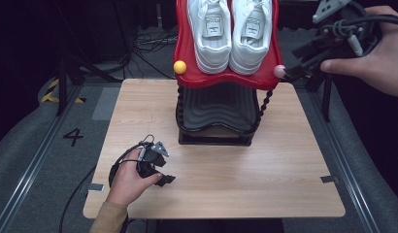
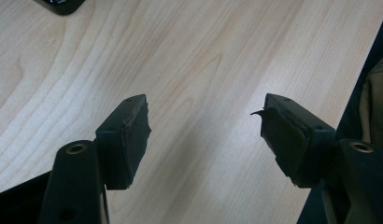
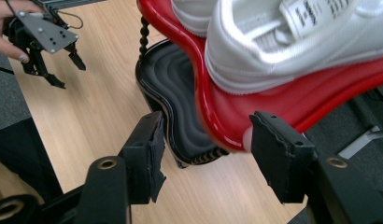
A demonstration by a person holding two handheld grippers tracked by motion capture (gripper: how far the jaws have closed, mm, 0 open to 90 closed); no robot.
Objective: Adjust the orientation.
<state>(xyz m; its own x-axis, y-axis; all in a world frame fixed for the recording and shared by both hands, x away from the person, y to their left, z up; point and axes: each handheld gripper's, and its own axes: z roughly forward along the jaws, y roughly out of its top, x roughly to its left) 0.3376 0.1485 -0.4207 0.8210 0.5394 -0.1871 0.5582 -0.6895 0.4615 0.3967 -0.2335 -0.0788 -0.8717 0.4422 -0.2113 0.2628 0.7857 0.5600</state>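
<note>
Light wood-grain tabletop (image 1: 265,174), rectangular, ringed by grey floor. At its far middle, two-tier shoe rack: glossy red wavy upper shelf (image 1: 187,53) raised on black beaded posts (image 1: 179,104) above a black ribbed lower shelf (image 1: 214,109), the lower one resting on the tabletop. On the red shelf, pair of white sneakers (image 1: 230,34), side by side and touching, toes toward the near edge, tongue labels up. At the red shelf's front corners, a yellow ball (image 1: 180,67) on the left and a pink ball (image 1: 279,71) on the right. Right tool (image 1: 290,73), held in the right hand (image 1: 381,53) off the tabletop's far right corner, tips just beside the pink ball; whether touching, not discernible in the high view. In the right gripper view, right tool (image 3: 203,154) with jaws spread wide and nothing pinched, red shelf rim and sneaker sole seen beyond the gap; pink ball half hidden behind the inner edge of the right-hand jaw. Left tool (image 1: 164,178), held in the left hand (image 1: 126,182) low over the near left part of the tabletop, well apart from the rack. In the left gripper view, left tool (image 2: 206,135) agape over bare wood, nothing between the pads.
</note>
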